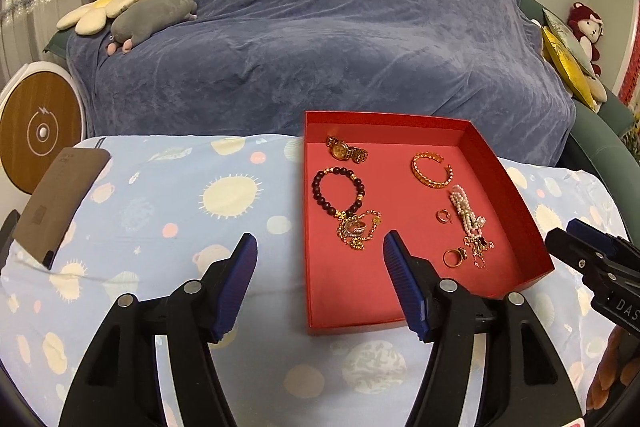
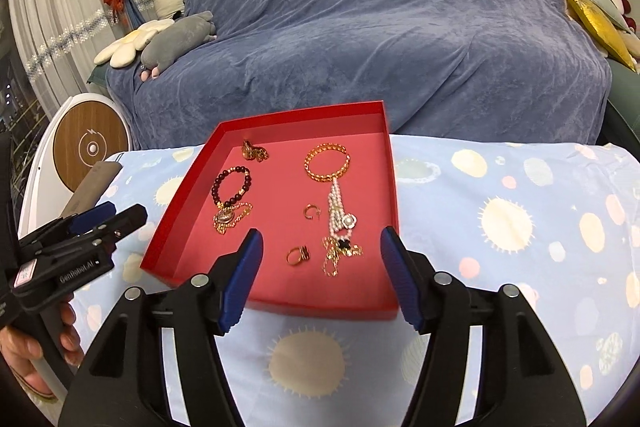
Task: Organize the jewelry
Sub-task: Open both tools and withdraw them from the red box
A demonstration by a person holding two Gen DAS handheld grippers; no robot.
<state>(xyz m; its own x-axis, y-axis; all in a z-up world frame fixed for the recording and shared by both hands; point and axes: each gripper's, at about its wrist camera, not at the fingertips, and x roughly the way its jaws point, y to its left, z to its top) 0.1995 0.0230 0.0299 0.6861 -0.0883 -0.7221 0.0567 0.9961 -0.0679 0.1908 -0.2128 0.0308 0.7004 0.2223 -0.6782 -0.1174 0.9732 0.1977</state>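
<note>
Both the left gripper (image 1: 320,247) and right gripper (image 2: 322,243) gape wide, holding nothing; red box (image 1: 516,187) of jewelry ahead; sofa (image 1: 340,27) at twelve o'clock.

The left black tongs with blue ribbed pads (image 1: 320,247) stand spread apart, nothing between them. The right tongs (image 2: 322,243) likewise gape empty, angled downward. A hand (image 2: 32,351) grips the left handle.

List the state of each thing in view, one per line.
red tray: open-topped, jewelry inside
gold watch: lying in tray
dark bead bracelet: lying in tray
gold cuff: lying flat
pearl strand: bunched
left gripper: jaws open, empty
right gripper: jaws open, empty
</note>
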